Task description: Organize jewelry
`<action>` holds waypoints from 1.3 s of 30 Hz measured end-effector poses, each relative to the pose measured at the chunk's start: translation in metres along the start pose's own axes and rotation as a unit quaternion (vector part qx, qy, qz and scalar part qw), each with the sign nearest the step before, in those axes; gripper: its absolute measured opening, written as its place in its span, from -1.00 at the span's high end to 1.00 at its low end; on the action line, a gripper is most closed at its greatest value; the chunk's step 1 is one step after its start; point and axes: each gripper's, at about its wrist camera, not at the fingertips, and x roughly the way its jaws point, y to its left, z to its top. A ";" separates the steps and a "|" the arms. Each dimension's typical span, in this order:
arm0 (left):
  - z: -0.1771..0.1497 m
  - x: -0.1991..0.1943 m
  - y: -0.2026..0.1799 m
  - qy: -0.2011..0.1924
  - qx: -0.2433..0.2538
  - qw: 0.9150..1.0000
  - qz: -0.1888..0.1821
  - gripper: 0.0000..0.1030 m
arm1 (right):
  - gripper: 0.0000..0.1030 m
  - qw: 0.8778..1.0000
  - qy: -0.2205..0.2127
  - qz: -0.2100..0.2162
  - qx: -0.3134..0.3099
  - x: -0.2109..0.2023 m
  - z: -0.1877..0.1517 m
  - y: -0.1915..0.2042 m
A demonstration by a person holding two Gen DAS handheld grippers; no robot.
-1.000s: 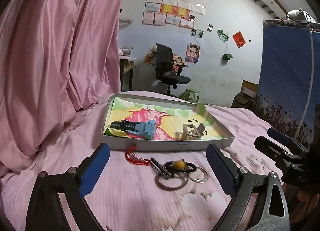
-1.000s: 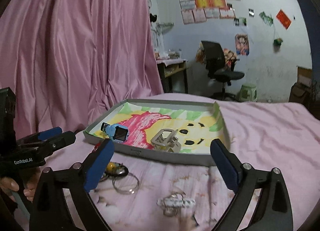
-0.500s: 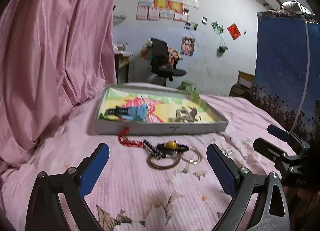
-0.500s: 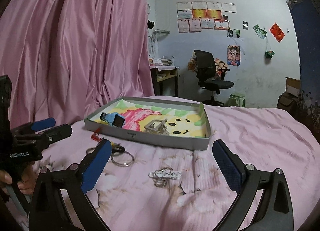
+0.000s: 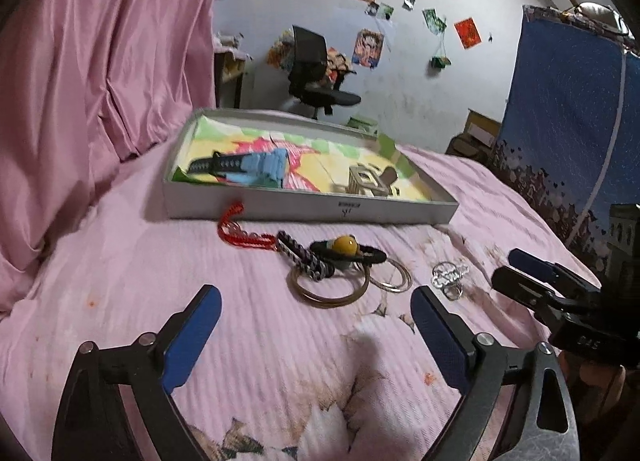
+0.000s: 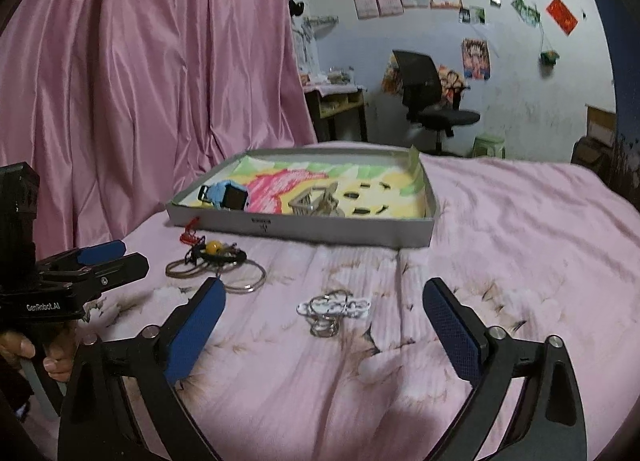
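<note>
Both grippers are pulling back from the tray vs a sec ago; left gripper and right gripper are both hanging wide open, holding nothing. Watch & hair claw are already sitting in the tray, w/ the bangle/bead pile lying just in front of it and the silver keyring charm lying btwn the right fingers. Prob lining up for the next pick, the charm being nearest.

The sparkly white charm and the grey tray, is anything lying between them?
No. In the right wrist view, only bare pink bedsheet lies between the white charm and the tray.
</note>
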 end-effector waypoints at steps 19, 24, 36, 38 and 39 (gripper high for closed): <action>0.004 0.027 -0.014 0.039 0.045 0.998 -0.008 -0.09 | 0.27 0.996 0.080 0.031 0.030 0.040 -0.014 -0.008; 0.005 0.030 -0.017 0.039 0.054 0.998 -0.007 0.16 | 0.27 0.994 0.095 0.037 0.028 0.046 -0.017 -0.006; 0.004 0.035 -0.019 0.041 0.060 0.997 -0.004 0.43 | 0.42 0.989 0.136 0.035 0.044 0.064 -0.021 -0.011; 0.004 0.036 -0.019 0.041 0.059 0.997 -0.003 0.56 | 0.46 0.988 0.142 0.032 0.041 0.067 -0.022 -0.010; 0.004 0.036 -0.019 0.041 0.058 0.997 -0.004 0.64 | 0.50 0.988 0.145 0.029 0.040 0.069 -0.022 -0.009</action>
